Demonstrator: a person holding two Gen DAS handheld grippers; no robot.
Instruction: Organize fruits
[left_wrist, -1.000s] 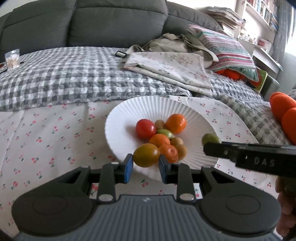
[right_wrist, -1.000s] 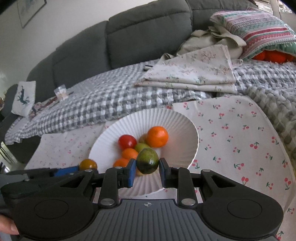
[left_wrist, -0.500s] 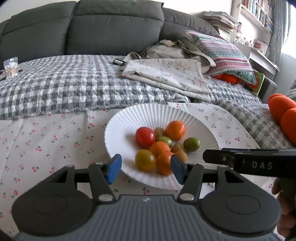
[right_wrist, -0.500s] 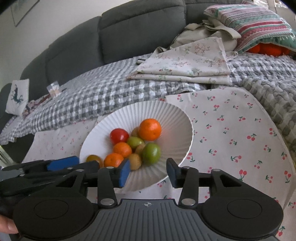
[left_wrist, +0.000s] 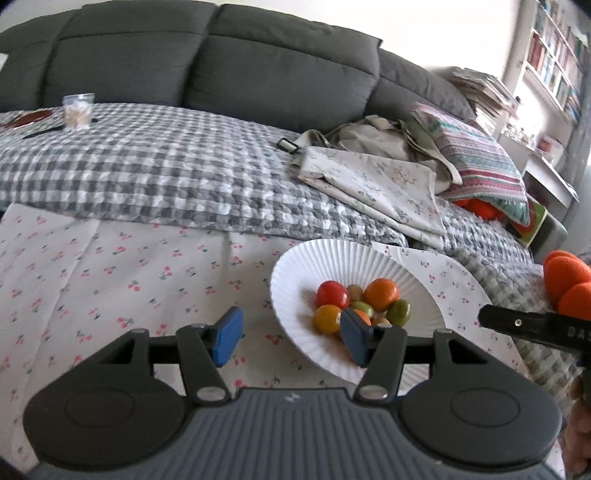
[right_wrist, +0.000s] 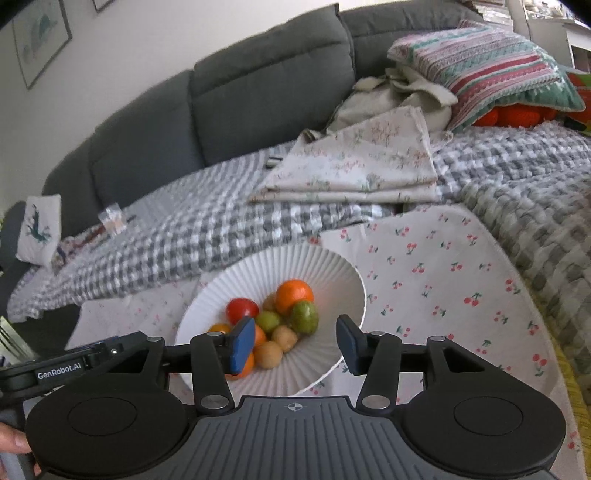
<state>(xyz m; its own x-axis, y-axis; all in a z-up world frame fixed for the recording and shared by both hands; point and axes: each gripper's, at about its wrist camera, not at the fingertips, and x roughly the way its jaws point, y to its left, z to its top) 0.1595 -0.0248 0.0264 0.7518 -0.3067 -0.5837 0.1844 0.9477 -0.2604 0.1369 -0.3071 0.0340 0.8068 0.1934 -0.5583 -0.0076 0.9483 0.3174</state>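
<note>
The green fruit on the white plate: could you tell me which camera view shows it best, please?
The right wrist view: the green fruit sits large and unobstructed beside the orange one. In the left wrist view it is smaller, at the pile's right edge.

Grey sofa (left_wrist: 221, 74), bright bookshelf (left_wrist: 554, 62)

Left gripper (left_wrist: 291, 341): matte black plastic body, ribbed grey centre panel with small white emblem, two round black side discs, angled black finger arms on silver pivot screws, blue rectangular pads (left_wrist: 226, 335).

Right gripper (right_wrist: 295, 345): same build, crosshair mark on ribbed panel, blue pads (right_wrist: 242, 344). White "GenRobot.AI" lettering on left gripper's side in right wrist view.
</note>
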